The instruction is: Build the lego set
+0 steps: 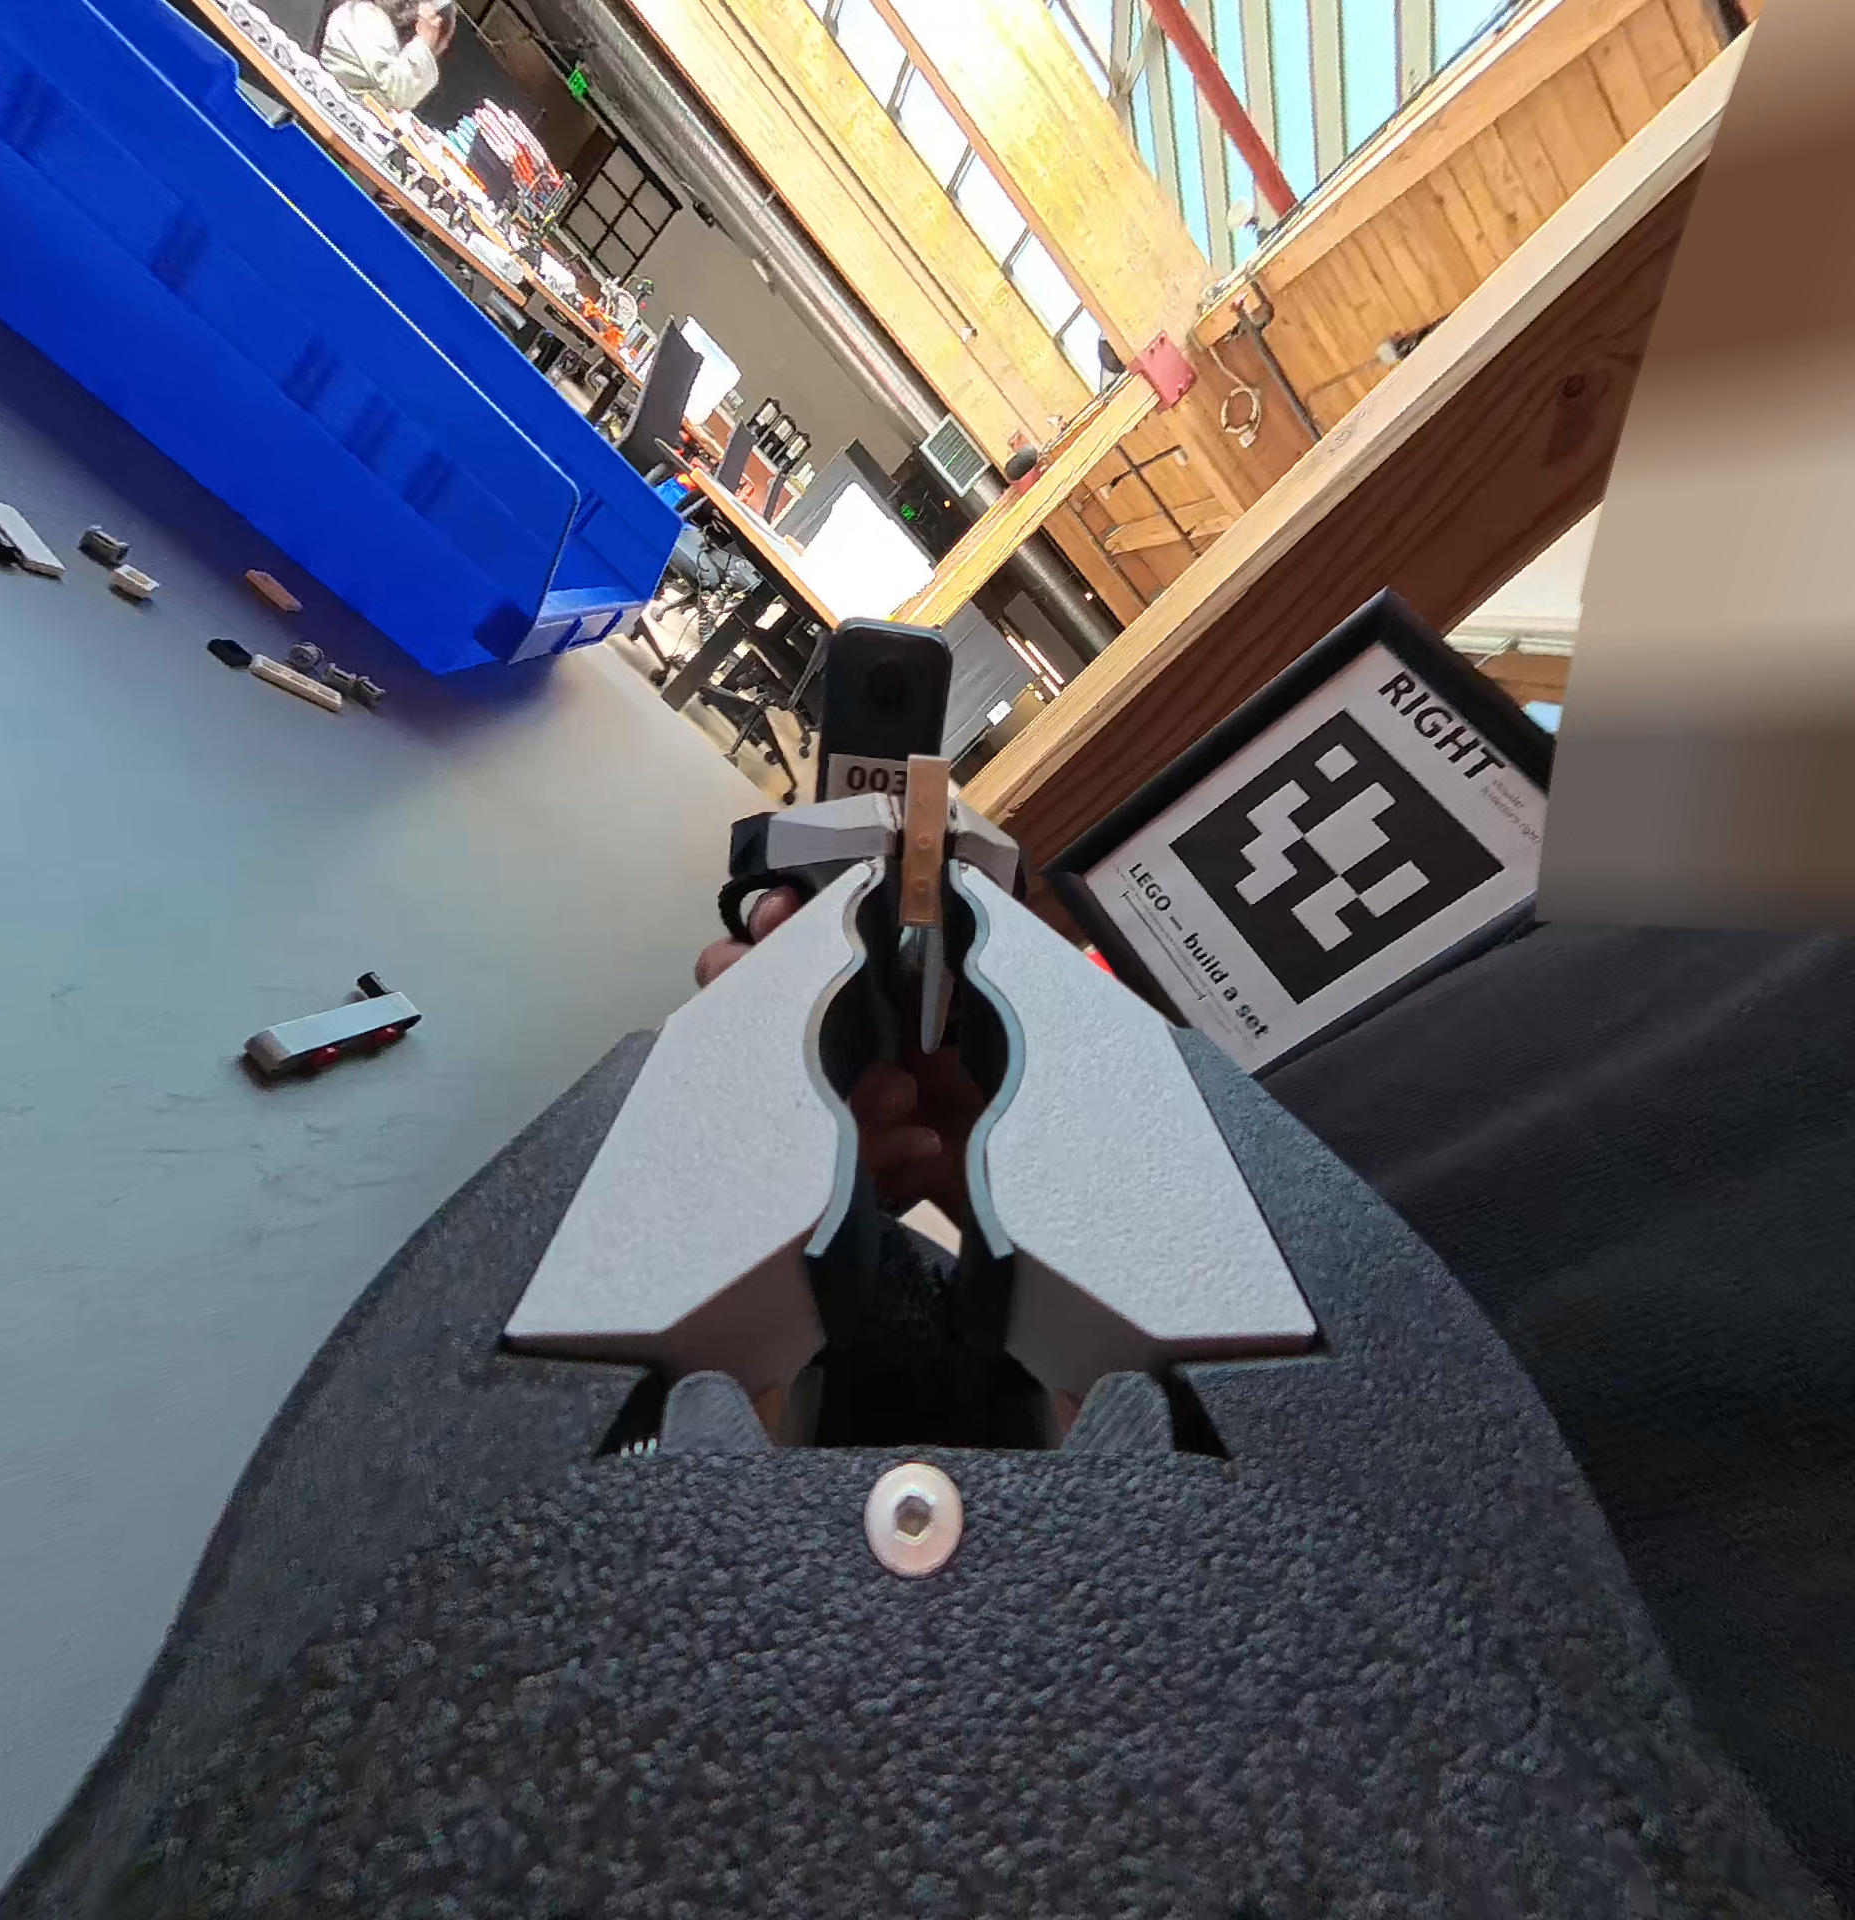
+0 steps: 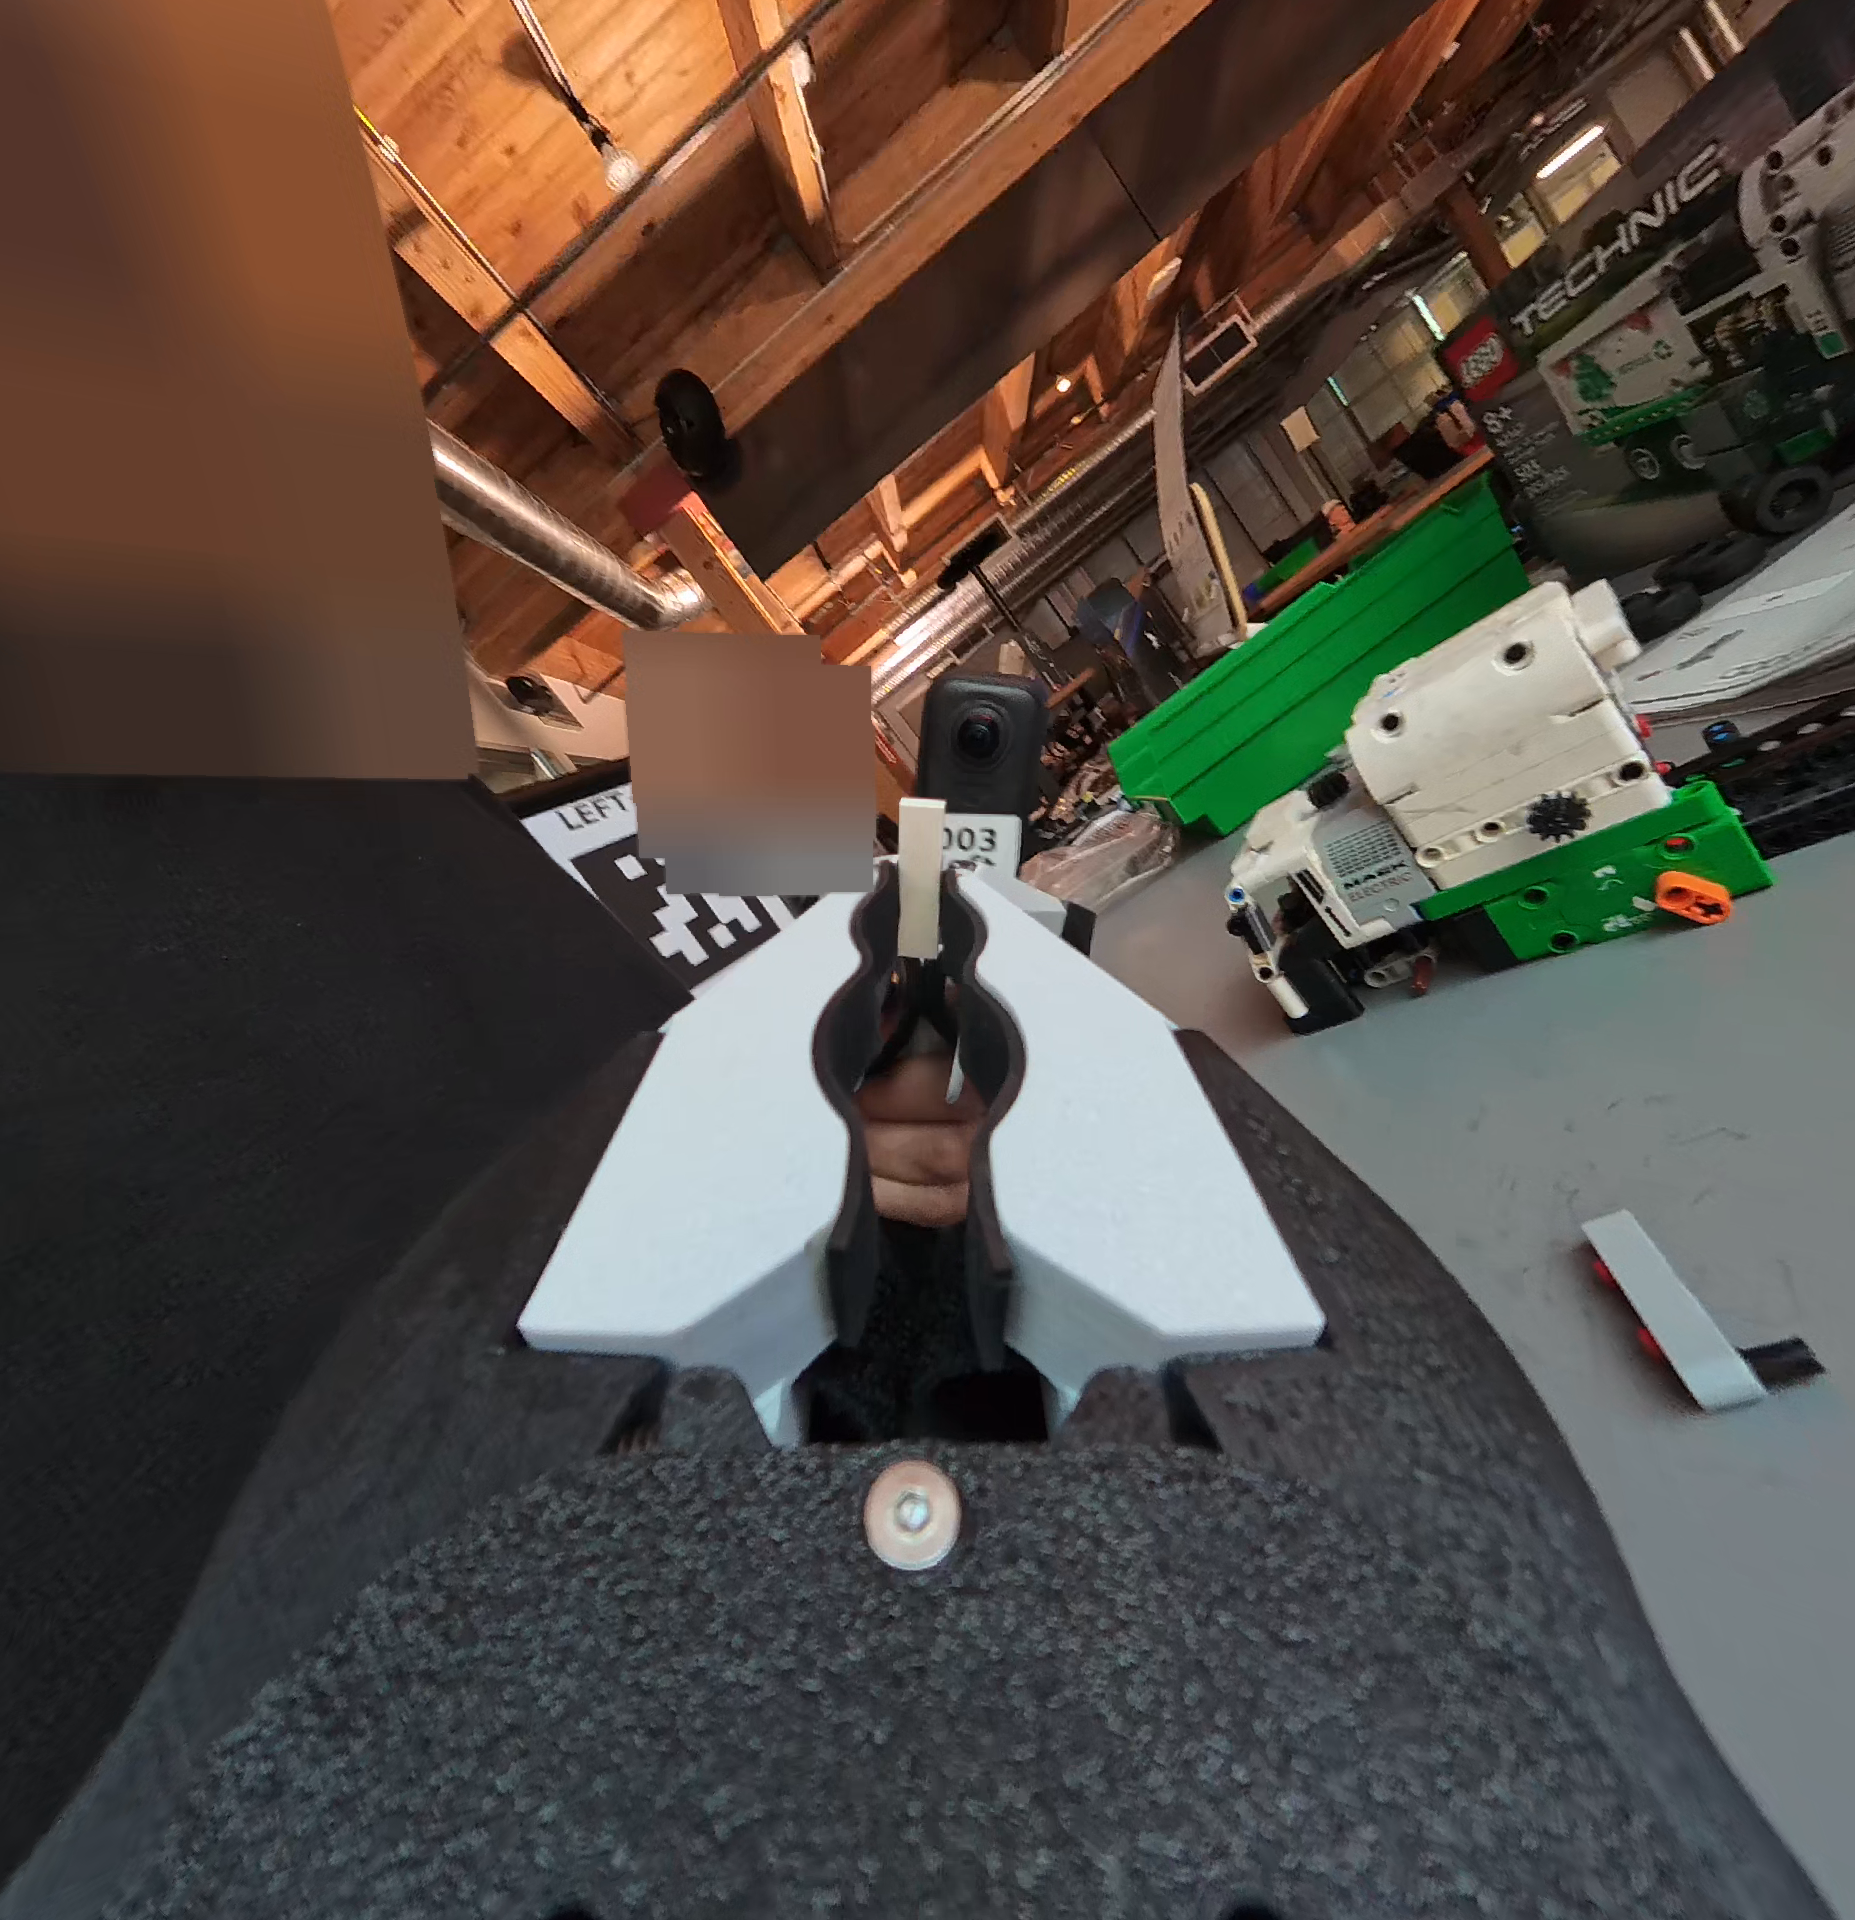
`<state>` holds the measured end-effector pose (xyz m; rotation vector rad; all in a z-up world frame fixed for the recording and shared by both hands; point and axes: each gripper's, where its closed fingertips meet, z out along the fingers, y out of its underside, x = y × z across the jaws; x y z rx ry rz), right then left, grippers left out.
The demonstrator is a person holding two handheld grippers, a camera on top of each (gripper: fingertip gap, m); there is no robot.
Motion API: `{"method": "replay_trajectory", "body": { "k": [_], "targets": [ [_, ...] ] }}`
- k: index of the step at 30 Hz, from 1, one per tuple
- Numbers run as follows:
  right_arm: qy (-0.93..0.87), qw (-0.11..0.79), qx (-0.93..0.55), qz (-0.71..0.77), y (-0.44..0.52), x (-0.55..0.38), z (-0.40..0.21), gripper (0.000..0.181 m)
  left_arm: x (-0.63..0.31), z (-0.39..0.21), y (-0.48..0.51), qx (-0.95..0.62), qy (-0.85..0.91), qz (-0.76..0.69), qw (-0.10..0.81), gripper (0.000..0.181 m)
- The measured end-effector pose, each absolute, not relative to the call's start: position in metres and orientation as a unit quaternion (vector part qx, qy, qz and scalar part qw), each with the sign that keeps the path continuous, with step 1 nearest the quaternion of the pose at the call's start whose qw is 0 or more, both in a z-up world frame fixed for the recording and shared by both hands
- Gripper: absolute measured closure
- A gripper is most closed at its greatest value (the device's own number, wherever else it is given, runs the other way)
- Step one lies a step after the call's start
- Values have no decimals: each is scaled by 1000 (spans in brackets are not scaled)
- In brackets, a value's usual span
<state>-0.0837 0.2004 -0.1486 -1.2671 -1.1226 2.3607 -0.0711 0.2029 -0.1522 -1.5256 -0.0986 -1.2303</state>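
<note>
both claws face each other in mid-air above the grey surface (image 1: 175, 1195), each pressed together on the same small piece. the left claw (image 1: 918, 914) is seen pinching a tan plate (image 1: 921, 852) that stands upright between its tips, with a thin grey part hanging below it; in the right wrist view the right claw (image 2: 918, 935) is closed on what appears to be the same piece, shown there as a pale strip (image 2: 921, 883). whether 1 piece or 2 joined pieces are held cannot be told.

the piece is judged light, stiff and smooth, so it could slip or twist under a pinch; a hold across its flat faces, near the middle, is advised.

other parts are left on the surface: a grey beam with red pins (image 1: 331, 1034), small loose bits (image 1: 299, 670) beside the blue bin (image 1: 331, 343), and the half-built white and green truck (image 2: 1474, 810) near the green bin (image 2: 1307, 686).

printed writing is borne by the set's box (image 2: 1650, 343), by a small white sticker under each facing camera, and by black-and-white marker cards (image 1: 1318, 852); none of it is repeated.
</note>
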Motion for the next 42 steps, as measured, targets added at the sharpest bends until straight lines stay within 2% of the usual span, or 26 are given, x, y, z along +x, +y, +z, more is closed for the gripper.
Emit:
{"method": "replay_trajectory", "body": {
  "k": [1,3,6,9,14,18,21,29,35,38,42],
  "targets": [
    [-393,129,-442,796,202,-83,-151,175,-71,-155,204,-658,-32,-505,558,176],
    [-418,166,-471,759,213,-80,-159,175,-75,-163,207,-692,-5,-447,566,164],
    [-480,258,-530,650,240,-72,-178,175,-90,-187,219,-783,56,-292,547,161],
    [-550,345,-557,519,261,-62,-199,174,-101,-211,229,-857,161,-132,472,159],
    [-527,367,-547,538,258,-55,-197,174,-113,-252,238,-888,340,22,310,156],
    [-529,372,-547,532,250,-47,-206,174,-114,-274,244,-901,367,26,230,154],
    [-519,369,-541,549,247,-36,-203,174,-113,-272,250,-901,380,16,210,155],
    [-509,343,-523,592,245,-27,-201,174,-125,-284,253,-881,466,-7,81,157],
    [-504,343,-518,600,246,-25,-199,174,-115,-287,254,-864,498,-50,59,159],
    [-504,344,-517,601,246,-25,-199,174,-115,-288,259,-861,503,-42,64,171],
    [-504,342,-518,601,246,-26,-199,174,-118,-288,257,-861,503,-41,64,172]
  ]
}}
